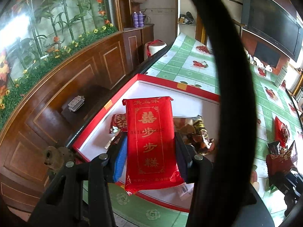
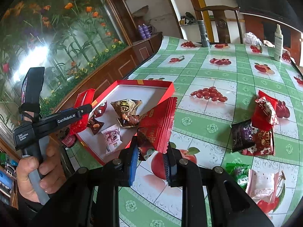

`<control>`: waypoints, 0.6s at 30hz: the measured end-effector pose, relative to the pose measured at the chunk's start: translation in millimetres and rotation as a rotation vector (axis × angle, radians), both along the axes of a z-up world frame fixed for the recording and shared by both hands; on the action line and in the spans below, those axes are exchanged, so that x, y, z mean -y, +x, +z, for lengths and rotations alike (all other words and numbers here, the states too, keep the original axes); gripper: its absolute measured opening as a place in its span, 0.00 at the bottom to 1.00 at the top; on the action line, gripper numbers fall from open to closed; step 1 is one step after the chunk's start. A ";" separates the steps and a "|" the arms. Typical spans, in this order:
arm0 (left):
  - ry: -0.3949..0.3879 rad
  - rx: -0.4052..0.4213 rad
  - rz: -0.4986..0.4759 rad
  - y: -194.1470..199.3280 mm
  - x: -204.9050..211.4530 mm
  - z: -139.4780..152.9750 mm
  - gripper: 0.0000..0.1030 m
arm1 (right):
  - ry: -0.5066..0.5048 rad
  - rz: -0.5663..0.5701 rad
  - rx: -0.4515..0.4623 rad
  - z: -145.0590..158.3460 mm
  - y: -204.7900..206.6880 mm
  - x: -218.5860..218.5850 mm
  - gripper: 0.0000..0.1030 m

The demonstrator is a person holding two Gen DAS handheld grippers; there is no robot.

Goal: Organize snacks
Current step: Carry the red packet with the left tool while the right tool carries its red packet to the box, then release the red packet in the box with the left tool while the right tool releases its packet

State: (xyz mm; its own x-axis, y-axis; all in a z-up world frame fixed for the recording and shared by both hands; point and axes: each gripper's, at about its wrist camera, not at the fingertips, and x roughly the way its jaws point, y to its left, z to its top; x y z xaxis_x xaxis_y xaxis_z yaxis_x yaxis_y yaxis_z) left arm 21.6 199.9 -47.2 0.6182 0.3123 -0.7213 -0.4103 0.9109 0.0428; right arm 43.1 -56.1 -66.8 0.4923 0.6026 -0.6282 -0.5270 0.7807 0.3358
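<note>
The left hand-held gripper (image 1: pixel 150 151) clamps a flat red foil packet with gold Chinese lettering (image 1: pixel 151 141) between its blue-padded fingers, above a shallow red cardboard box with a white inside (image 1: pixel 168 84) that sits on the table with a green-checked fruit-print cloth (image 2: pixel 208 71) and holds several small wrapped snacks. The right hand-held gripper (image 2: pixel 151 162) pinches a red zigzag-edged snack sachet (image 2: pixel 159 126) just beside the box's near corner, while more red, dark and green wrapped snacks (image 2: pixel 251 130) lie loose on the cloth to the right
</note>
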 end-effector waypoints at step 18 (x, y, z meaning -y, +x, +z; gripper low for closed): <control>-0.011 -0.016 0.055 6.5 -38.9 -8.9 0.47 | -0.004 0.053 0.023 5.2 25.0 -39.9 0.22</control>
State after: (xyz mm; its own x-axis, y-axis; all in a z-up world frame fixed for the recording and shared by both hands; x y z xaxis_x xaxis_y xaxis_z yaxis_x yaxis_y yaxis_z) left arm 28.1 238.8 -56.0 0.5889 0.3374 -0.7344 -0.4595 0.8873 0.0393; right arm 68.1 -16.2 -61.7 0.4738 0.6262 -0.6192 -0.5756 0.7524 0.3204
